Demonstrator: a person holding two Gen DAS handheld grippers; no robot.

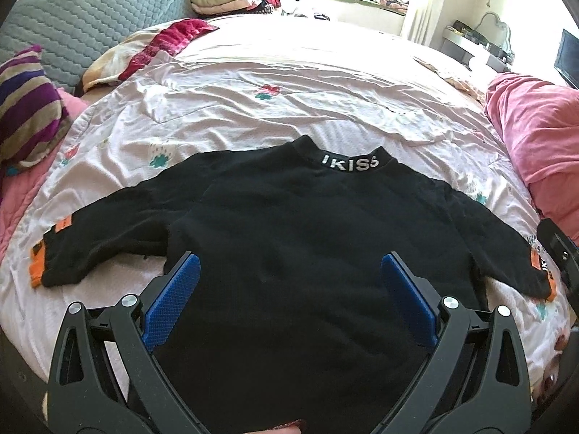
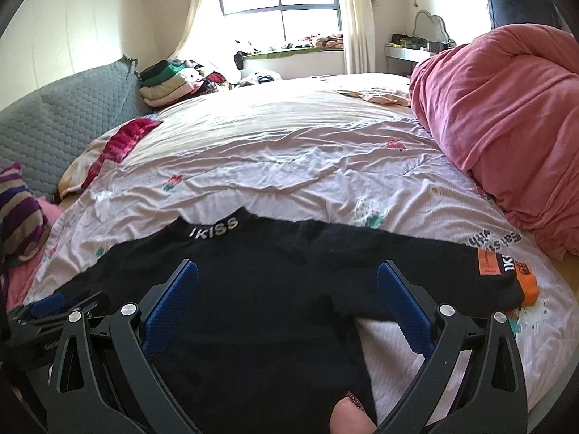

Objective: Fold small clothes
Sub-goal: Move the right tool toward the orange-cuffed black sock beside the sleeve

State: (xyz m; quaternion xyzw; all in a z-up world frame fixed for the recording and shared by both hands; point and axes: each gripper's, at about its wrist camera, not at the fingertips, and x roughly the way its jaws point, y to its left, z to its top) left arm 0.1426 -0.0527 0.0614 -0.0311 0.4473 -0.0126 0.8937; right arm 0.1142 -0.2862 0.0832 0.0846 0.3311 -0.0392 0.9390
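Jaws of both grippers wide over black top (image 1: 289, 224)

Open sheet (image 1: 289, 83) beyond the sweater (image 1: 289, 235); pink duvet (image 2: 506, 126) crowding the right.

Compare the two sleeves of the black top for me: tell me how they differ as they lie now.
In the left wrist view, the left sleeve lies flat and spread on the bedcover, with its whole length and its orange cuff showing. The right sleeve runs to the edge of that view, where its cuff sits beside the right gripper. In the right wrist view the right sleeve's cuff shows an orange patch and white lettering. Both sleeves are black with orange cuffs and are not yet folded in.
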